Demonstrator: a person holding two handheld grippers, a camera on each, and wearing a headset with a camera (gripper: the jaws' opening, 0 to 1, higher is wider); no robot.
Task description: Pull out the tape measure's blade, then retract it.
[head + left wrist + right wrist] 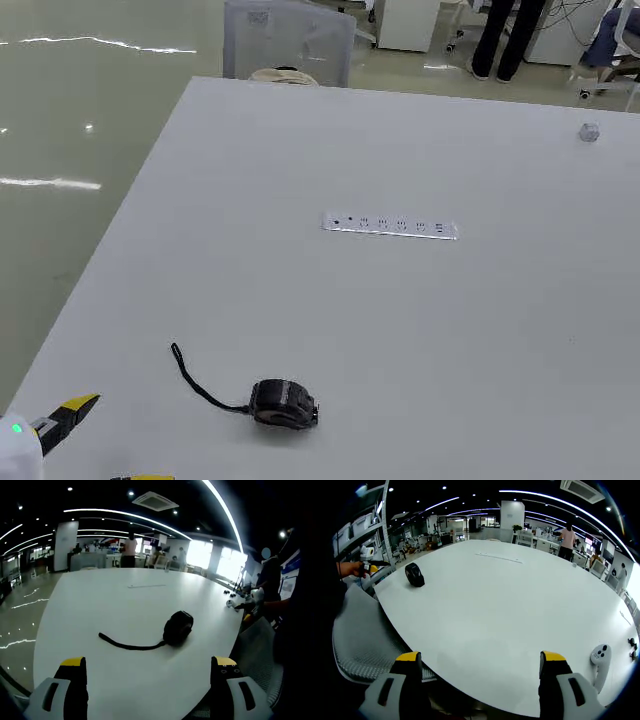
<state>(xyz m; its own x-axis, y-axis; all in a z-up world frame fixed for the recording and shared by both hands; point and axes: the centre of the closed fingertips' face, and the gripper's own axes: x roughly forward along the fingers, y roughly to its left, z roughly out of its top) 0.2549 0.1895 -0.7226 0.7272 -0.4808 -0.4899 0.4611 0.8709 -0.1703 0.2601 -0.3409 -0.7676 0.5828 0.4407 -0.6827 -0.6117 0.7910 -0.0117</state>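
While tape measure lies on table, left gripper spread wide, empty, right gripper likewise.

tape measure on white table, left hand-held gripper jaws apart

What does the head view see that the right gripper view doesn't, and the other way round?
Head view: the thin black strap trailing from the tape measure. Right gripper view: a white controller near the table's edge, and the right gripper with its jaws wide apart. Both: the black tape measure lying on the white table with no blade pulled out, and the power strip set into the tabletop.
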